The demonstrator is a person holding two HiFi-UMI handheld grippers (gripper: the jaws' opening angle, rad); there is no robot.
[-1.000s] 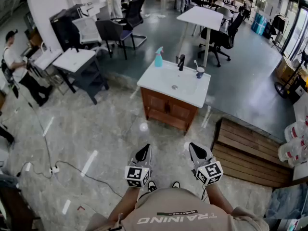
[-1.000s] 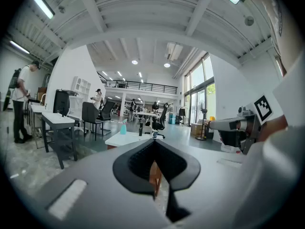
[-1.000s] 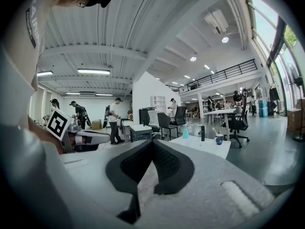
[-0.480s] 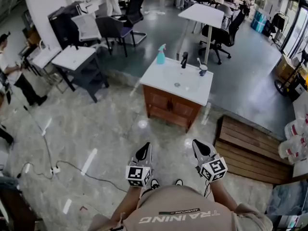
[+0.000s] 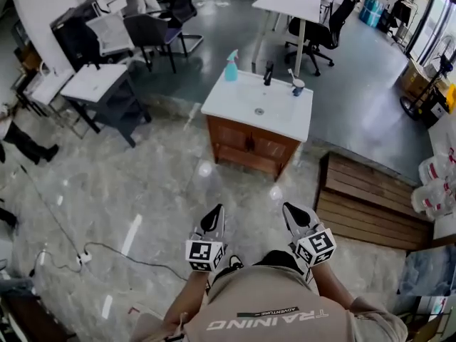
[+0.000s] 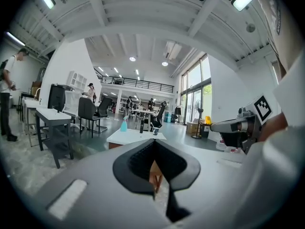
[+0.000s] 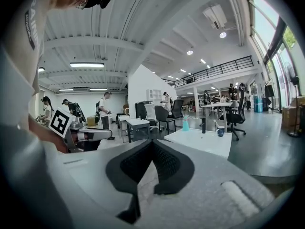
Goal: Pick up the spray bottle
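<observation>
A light-blue spray bottle [image 5: 231, 65] stands upright at the back left corner of a white sink counter [image 5: 235, 105] on a wooden cabinet, well ahead of me. It is also small in the left gripper view [image 6: 124, 124] and the right gripper view [image 7: 185, 123]. A black faucet [image 5: 268, 73] and a cup [image 5: 297, 87] stand further right on the counter. My left gripper [image 5: 213, 221] [image 6: 153, 149] and right gripper [image 5: 293, 218] [image 7: 151, 147] are held side by side near my body, far from the counter. Both are shut with nothing in them.
A low wooden platform [image 5: 363, 205] lies to the right of the cabinet. Desks and office chairs [image 5: 96, 84] stand at the back left, and a white table [image 5: 292, 6] behind the counter. A cable with a power strip [image 5: 82, 256] runs over the floor at left.
The sink counter and the rest of the room have shifted slightly in the head view as I move over the floor. Both grippers stay shut in front of me.
</observation>
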